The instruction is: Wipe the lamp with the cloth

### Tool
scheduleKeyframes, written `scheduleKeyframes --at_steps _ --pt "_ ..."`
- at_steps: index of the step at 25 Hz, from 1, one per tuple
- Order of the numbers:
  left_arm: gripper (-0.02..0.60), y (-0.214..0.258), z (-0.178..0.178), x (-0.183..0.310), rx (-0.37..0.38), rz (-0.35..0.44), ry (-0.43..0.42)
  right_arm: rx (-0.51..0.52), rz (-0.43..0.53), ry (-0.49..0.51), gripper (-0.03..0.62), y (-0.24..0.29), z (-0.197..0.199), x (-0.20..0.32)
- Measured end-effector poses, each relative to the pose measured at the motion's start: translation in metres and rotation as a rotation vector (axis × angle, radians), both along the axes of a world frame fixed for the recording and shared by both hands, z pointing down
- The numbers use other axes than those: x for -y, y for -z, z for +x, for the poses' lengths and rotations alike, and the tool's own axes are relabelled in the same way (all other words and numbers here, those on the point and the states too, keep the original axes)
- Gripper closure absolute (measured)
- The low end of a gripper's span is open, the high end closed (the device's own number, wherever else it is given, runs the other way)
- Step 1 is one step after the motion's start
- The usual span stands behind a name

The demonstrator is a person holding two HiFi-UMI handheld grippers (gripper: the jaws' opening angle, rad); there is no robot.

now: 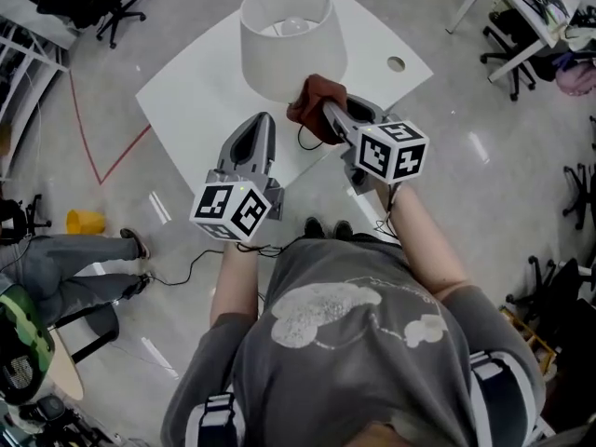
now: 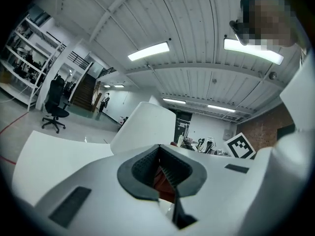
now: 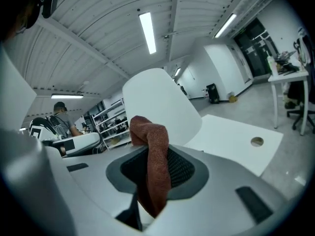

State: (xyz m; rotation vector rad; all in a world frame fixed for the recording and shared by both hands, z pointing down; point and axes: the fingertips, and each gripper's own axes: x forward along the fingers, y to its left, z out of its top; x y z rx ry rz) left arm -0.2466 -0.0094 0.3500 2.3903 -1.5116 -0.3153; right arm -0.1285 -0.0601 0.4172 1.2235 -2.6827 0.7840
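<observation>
A lamp with a white shade and a visible bulb stands on the white table. My right gripper is shut on a reddish-brown cloth, and the bunched cloth sits against the shade's lower right side. In the right gripper view the cloth hangs pinched between the jaws of the right gripper, with the shade just behind it. My left gripper is shut and holds nothing; it points at the lamp's base from the front left. The left gripper view has the shade ahead.
The table has a round hole at its right corner. A black cable runs off its front edge. A seated person, a yellow object, red floor tape and office chairs lie to the left; desks stand at the far right.
</observation>
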Motion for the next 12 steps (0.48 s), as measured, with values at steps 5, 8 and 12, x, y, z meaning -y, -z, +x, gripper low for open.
scheduleKeyframes --at_steps 5,8,12 --pt "0.574 -0.009 0.013 0.008 -0.001 -0.008 -0.012 -0.013 -0.015 -0.018 0.503 -0.014 0.021 0.005" --pt "0.574 -0.004 0.019 0.005 -0.003 0.004 0.005 0.000 0.034 0.002 0.503 0.000 0.030 0.002" --pt "0.574 0.019 0.032 0.004 0.008 0.066 0.064 0.072 0.120 0.099 0.503 0.034 0.043 -0.003"
